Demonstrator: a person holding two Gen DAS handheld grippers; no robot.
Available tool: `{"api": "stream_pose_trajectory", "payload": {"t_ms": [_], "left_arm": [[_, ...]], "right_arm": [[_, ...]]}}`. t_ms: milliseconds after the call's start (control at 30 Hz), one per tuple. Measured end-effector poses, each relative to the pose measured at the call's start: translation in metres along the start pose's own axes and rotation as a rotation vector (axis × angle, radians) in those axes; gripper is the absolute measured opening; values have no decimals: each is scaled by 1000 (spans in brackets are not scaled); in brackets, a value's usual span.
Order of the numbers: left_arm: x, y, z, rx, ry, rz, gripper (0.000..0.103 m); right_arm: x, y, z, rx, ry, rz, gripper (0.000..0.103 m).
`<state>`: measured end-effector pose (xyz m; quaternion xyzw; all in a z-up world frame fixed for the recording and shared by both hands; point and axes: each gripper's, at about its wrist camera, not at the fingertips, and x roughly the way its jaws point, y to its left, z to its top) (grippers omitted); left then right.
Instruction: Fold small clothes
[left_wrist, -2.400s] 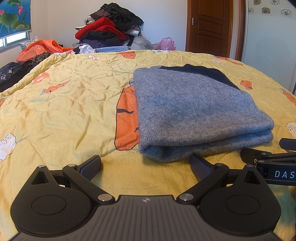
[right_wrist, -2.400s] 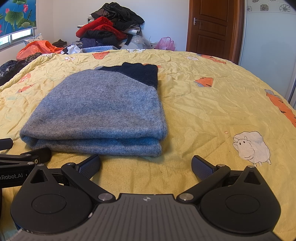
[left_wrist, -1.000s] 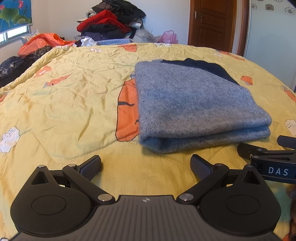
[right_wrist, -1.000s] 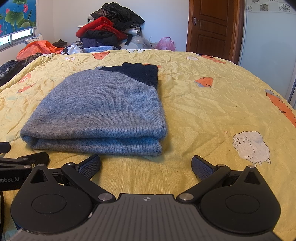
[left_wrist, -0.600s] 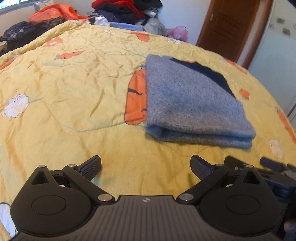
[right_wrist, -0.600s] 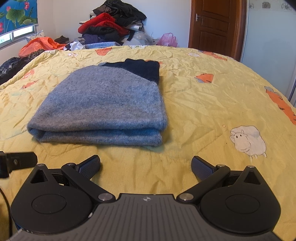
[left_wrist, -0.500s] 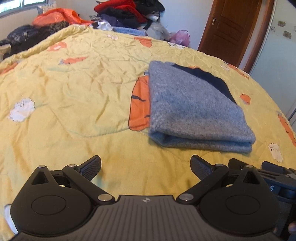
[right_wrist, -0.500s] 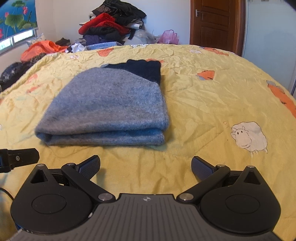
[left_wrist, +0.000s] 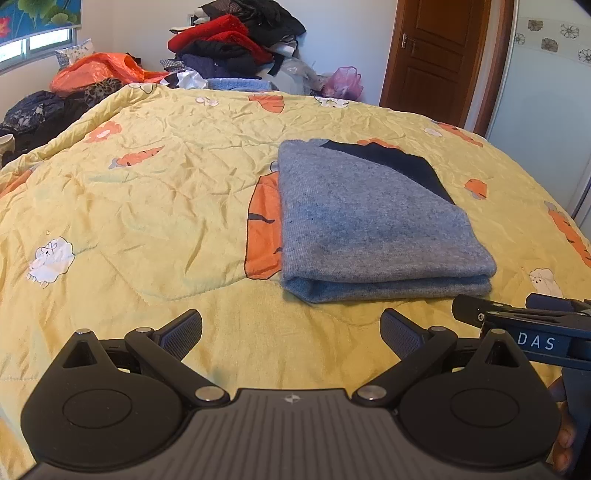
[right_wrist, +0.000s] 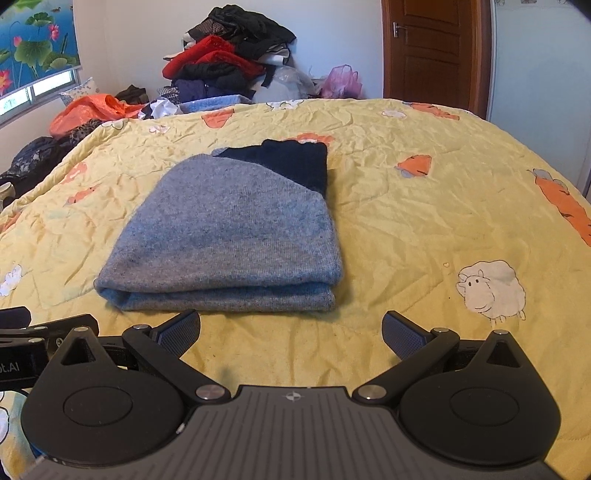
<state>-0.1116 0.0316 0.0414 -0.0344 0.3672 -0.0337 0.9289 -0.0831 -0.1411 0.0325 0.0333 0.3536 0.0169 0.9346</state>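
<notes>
White capitals "DAS" stand on the dark side bar of the right gripper (left_wrist: 532, 325), seen at the right edge of the left wrist view, just beside the left claw's right finger. White characters "ot.AI", cut off at the frame edge, stand on the side of the left gripper (right_wrist: 22, 354), at the left edge of the right wrist view. No other writing is legible.

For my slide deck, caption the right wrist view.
Open right gripper faces a folded grey sweater on a yellow quilt.
</notes>
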Motion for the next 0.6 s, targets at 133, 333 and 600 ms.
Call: {"api": "stream_pose_trajectory", "payload": {"t_ms": [133, 333, 600], "left_arm": [[4, -7, -2, 42, 1, 29, 103], [6, -6, -2, 39, -15, 23, 103], [12, 15, 18, -26, 18, -52, 103]], "right_arm": [[4, 0, 2, -6, 10, 4, 103], [13, -3, 8, 18, 30, 11, 103], [17, -25, 31, 40, -37, 17, 103]]}}
